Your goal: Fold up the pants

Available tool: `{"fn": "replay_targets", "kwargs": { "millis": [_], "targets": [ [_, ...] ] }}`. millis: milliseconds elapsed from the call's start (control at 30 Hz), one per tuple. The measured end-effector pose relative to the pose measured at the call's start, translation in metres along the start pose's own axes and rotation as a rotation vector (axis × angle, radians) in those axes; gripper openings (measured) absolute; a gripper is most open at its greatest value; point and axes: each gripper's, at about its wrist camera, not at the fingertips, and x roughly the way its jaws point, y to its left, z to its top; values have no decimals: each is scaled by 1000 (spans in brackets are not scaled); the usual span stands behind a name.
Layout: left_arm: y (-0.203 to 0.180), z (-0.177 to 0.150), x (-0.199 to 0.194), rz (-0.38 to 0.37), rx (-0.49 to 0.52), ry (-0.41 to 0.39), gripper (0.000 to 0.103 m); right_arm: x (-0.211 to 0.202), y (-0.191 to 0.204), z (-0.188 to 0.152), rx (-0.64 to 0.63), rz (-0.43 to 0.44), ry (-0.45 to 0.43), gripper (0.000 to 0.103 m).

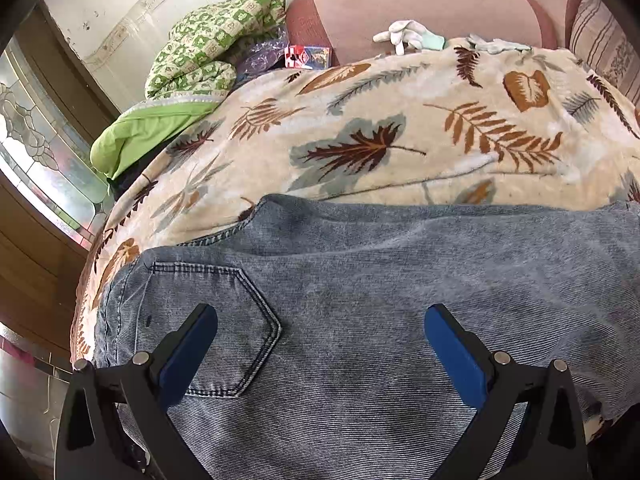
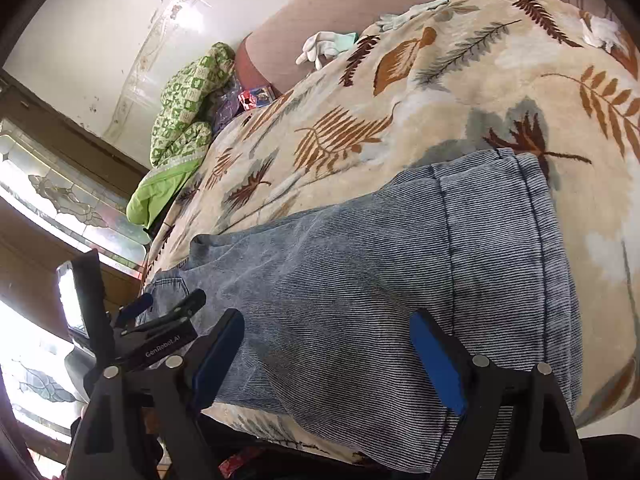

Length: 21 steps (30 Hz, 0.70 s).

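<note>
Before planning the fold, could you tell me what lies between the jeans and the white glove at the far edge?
Only bare leaf-print blanket lies between the jeans and the white glove; the left wrist view shows this best.

Bed (image 1: 400,92) is carrying leaf-print blanket (image 1: 280,148); jeans (image 1: 360,300) lying flat on it, gloves (image 1: 408,36) at far edge.

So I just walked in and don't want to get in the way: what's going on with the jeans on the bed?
A person holding a gripper in each hand is folding the jeans, which lie flat across the leaf-patterned blanket. The left gripper hovers open over the back-pocket end, and the right gripper hovers open over the leg. Neither is gripping the denim yet.
</note>
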Motion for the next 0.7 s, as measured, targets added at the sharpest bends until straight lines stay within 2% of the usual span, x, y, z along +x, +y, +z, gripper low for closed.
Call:
{"fn": "replay_targets", "kwargs": {
  "millis": [100, 200, 467, 700],
  "targets": [
    [-2, -6, 15, -1, 8, 58, 103, 10, -2, 0, 12, -27, 41, 87],
    [-3, -10, 26, -23, -6, 105, 103, 12, -3, -1, 14, -41, 46, 87],
    [-7, -8, 25, -14, 3, 102, 103, 13, -3, -1, 9, -51, 49, 87],
    [-18, 3, 15, -35, 22, 58, 103, 14, -4, 1, 18, -43, 51, 87]
  ]
}}
